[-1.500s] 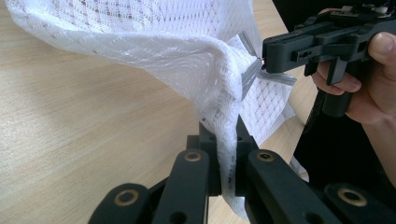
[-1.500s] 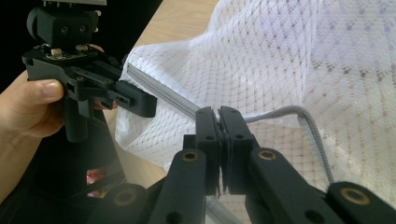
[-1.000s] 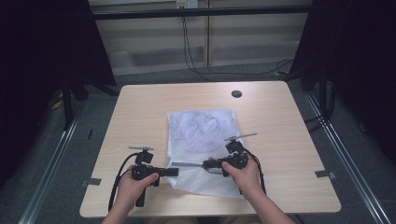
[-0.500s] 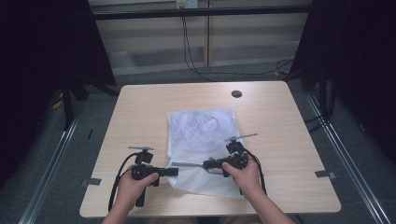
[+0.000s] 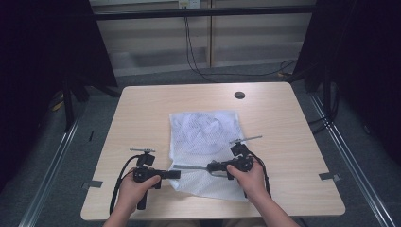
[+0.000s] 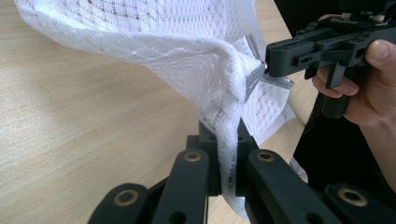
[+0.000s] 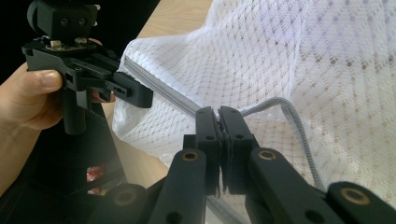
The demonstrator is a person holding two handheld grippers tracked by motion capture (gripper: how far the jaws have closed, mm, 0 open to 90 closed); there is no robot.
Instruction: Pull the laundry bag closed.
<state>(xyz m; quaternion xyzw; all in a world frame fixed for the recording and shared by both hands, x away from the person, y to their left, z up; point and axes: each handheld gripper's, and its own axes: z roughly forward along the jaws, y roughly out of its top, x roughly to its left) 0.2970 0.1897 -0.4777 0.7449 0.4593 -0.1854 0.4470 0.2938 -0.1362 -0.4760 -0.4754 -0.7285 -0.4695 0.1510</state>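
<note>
A pale wooden rectangular table (image 5: pixel 142 118) with rounded corners stood on a grey floor (image 5: pixel 56 165), with dark curtains (image 5: pixel 42 47) to either side and black cables (image 5: pixel 198 56) trailing down the wall behind it. A small round dark cable port (image 5: pixel 239 95) sat near the far edge of the tabletop. In the middle of the table lay a white mesh fabric bag (image 5: pixel 205 132), roughly rectangular, spread mostly flat, its far part resting on the wood and its near edge lifted slightly between the two grippers. In the high view the person's forearms came in from the bottom edge. The left hand (image 5: pixel 132 189) held the black left gripper (image 5: pixel 175 174) just at the bag's near left corner, pointing across toward the other hand. The right hand (image 5: pixel 248 177) held the black right gripper (image 5: pixel 212 167) over the near part of the bag, pointing back toward the left one, so the two tips faced each other, near but apart. In the left gripper view the jaws of the left gripper (image 6: pixel 223 140) were pressed together on a hanging fold of the white mesh (image 6: pixel 187 56), which rose up from them and draped over the wood. In the right gripper view the right gripper (image 7: pixel 217 122) was clamped narrowly on the bag's edge, at the grey zipper band (image 7: pixel 163 91), which ran away toward the other gripper. A thin grey braided cord (image 7: pixel 299 135) curved over the mesh just beside the jaws.
</note>
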